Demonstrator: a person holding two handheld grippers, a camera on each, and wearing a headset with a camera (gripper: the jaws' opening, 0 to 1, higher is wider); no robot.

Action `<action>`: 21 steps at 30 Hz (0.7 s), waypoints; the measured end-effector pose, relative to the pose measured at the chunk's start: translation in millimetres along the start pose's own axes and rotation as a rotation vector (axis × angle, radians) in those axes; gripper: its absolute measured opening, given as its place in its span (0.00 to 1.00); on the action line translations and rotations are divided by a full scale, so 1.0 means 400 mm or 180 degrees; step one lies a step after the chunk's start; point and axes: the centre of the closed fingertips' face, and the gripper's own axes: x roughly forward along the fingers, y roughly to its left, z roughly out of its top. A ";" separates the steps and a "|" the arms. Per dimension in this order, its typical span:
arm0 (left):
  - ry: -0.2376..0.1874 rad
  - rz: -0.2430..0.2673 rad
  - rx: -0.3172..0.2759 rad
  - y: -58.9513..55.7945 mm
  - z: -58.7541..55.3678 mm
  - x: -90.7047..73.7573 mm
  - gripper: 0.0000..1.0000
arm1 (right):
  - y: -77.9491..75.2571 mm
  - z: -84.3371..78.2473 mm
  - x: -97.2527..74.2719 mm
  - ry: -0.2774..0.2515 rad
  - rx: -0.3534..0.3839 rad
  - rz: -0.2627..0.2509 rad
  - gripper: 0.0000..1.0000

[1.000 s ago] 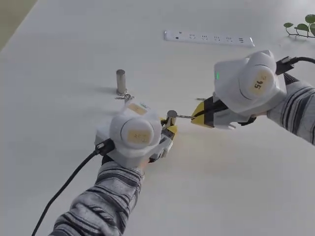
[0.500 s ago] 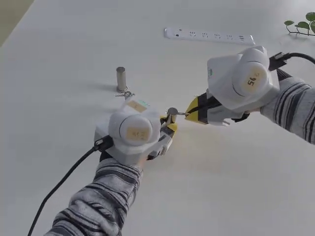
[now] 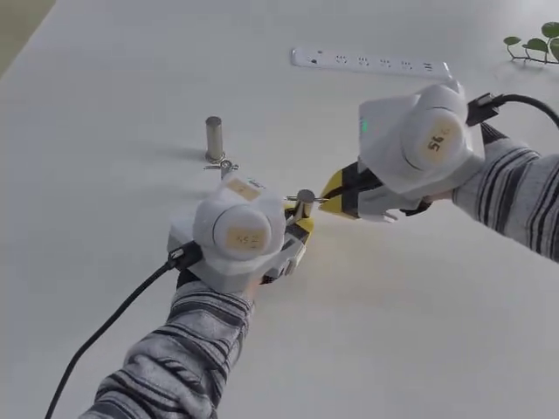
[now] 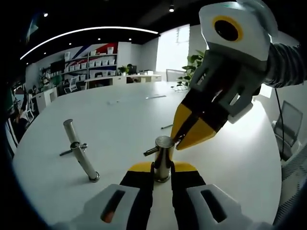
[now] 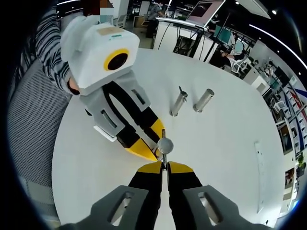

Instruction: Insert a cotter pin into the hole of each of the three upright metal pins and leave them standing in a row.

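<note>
**Table:** One white table [image 3: 105, 78] carries every part.

**Tools:** Two.
- The left tool [image 4: 163, 167] is clenched on the lower end of the held metal pin [image 4: 163, 155], one jaw on each side. It keeps that pin upright with its foot on the table.
- The right tool [image 5: 164, 166] approaches from the opposite side. Its jaws are clamped on the first cotter pin [image 3: 310, 200], and its yellow tips sit just beside the head of the held metal pin.

**Power strip:** One white power strip [image 3: 371, 64] lies flat at the far side of the table, well apart from the work.

**Plant:** One sprig of green leaves [image 3: 533, 44] shows at the far right corner.

**Metal pins:** Three, all upright.
- The held metal pin stands between the two tools.
- The second metal pin [image 4: 85, 163] stands free, near the left tool.
- The third metal pin [image 3: 214, 140] stands free, just beyond the second.
- In the right gripper view, the two free pins stand side by side, close together but apart.

**Cotter pins:** Two can be identified.
- The first cotter pin passes through the hole near the top of the held metal pin. In the left gripper view, a short end projects from the side of the pin away from the right tool.
- The second cotter pin [image 4: 72, 147] sits crosswise through the top of the second metal pin.
- The third metal pin carries no visible cotter pin.

**Unidentified piece:** One thin metal piece [image 4: 167, 126] lies flat on the table beyond the held metal pin. It is too small to identify.
</note>
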 end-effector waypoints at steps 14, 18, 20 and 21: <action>0.0001 0.0001 -0.0009 0.000 -0.001 0.001 0.10 | 0.001 -0.006 -0.033 -0.0053 0.0206 -0.0027 0.00; 0.0000 0.0006 -0.0029 0.000 -0.001 0.001 0.10 | 0.003 -0.004 -0.022 -0.0038 0.0202 -0.0043 0.00; 0.0002 0.0004 -0.0027 0.000 -0.001 0.001 0.10 | 0.005 0.002 -0.021 -0.0048 0.0157 -0.0051 0.00; 0.0001 0.0005 -0.0028 0.000 -0.001 0.001 0.10 | 0.005 0.004 -0.022 -0.0047 0.0159 -0.0050 0.00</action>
